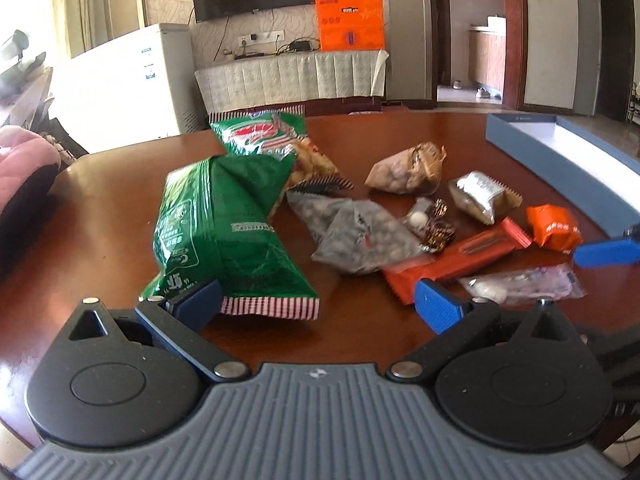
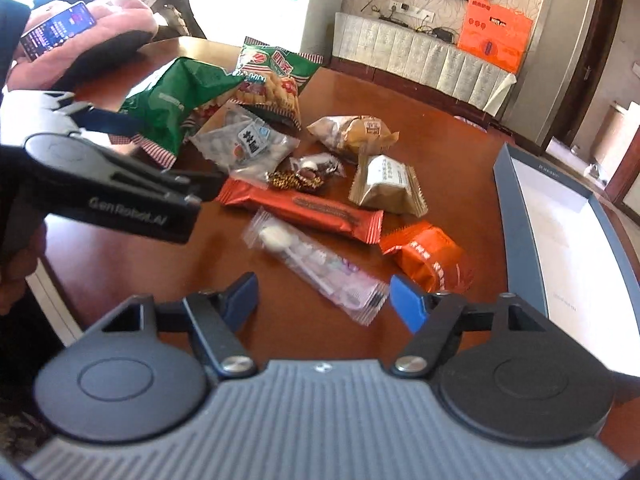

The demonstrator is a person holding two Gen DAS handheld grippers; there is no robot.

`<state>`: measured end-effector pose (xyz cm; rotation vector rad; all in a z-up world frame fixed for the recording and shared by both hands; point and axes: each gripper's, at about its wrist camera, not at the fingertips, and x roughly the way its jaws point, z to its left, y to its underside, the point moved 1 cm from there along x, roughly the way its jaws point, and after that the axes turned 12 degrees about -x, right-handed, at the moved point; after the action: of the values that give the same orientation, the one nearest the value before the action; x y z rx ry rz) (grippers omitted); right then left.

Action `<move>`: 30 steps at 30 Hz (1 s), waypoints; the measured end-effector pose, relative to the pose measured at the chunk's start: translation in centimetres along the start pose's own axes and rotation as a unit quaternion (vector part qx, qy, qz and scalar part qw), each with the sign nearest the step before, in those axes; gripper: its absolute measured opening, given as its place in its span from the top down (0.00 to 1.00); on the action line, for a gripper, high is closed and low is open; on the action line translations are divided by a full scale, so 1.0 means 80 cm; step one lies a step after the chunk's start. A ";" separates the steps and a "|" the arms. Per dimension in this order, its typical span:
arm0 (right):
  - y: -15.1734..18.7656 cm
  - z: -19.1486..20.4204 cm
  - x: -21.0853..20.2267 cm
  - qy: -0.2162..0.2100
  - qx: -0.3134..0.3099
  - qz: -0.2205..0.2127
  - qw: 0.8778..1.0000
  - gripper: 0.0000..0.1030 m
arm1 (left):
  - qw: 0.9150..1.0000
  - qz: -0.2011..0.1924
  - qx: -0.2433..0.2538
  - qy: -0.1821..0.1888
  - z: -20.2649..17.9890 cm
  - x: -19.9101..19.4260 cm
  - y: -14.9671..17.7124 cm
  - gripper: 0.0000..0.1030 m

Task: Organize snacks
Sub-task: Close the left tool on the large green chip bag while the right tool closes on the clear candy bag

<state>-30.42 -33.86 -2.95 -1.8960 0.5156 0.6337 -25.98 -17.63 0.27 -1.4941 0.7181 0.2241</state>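
Your right gripper (image 2: 322, 300) hung jaws apart over the clear pink-printed candy packet (image 2: 320, 270), gripping nothing. Your left gripper (image 1: 318, 306) gaped wide, empty, at the green snack bag's (image 1: 224, 228) striped hem. Remaining snacks lay scattered on the wooden table (image 1: 400, 140); the blue-rimmed box (image 2: 560, 216) sat at right.

Quick count, going out from the blue box (image 2: 520, 216), one of those: two big green snack bags (image 1: 224, 232) on the far side of the pile from it, two clear bags of round candies (image 1: 360, 236), two orange-red wrapped snacks (image 2: 428, 256) nearest the box, two tan pastry packs (image 2: 388, 186), one clear pinkish packet (image 2: 320, 264), and one little dark candy bundle (image 2: 308, 174).
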 end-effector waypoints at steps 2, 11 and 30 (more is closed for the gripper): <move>-0.002 -0.005 0.005 0.003 0.003 -0.001 1.000 0.29 | 1.000 0.003 0.004 -0.006 0.001 0.003 0.004 0.00; -0.007 -0.014 0.015 -0.021 0.018 -0.006 1.000 0.41 | 0.999 0.015 -0.013 -0.031 0.011 0.016 0.008 0.00; -0.029 -0.011 0.027 -0.036 0.002 0.009 0.999 0.59 | 0.994 -0.037 0.004 -0.101 0.026 0.020 -0.007 0.00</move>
<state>-27.16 -33.91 -2.42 -1.8600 0.4878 0.7089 -23.78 -16.18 -0.33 -1.4639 0.5008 0.3114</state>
